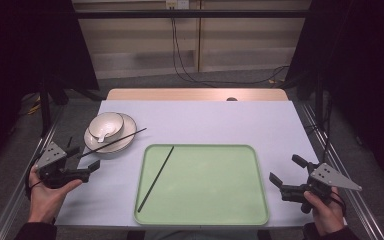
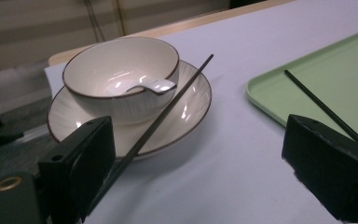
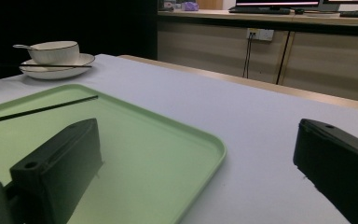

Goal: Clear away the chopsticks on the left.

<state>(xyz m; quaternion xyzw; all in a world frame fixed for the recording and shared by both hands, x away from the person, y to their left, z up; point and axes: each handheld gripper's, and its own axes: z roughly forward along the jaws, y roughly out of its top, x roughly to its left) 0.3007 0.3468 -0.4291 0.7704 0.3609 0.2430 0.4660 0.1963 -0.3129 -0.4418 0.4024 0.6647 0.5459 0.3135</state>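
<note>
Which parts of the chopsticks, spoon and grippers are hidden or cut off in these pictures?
- Chopstick on the plate: in the left gripper view its near end disappears behind the left gripper's black jaw.
- Chopstick in the tray: the right gripper view's left edge cuts it off.
- Spoon: its scoop lies low inside the bowl, behind the wall, in the left gripper view.
- Right gripper: the person's hand covers its body in the high view.

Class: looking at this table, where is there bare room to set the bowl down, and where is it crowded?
Free: the green tray right of its chopstick, and the cloth between tray and far edge. Crowded: the far-left corner, where bowl, plate and second chopstick stack.
</note>
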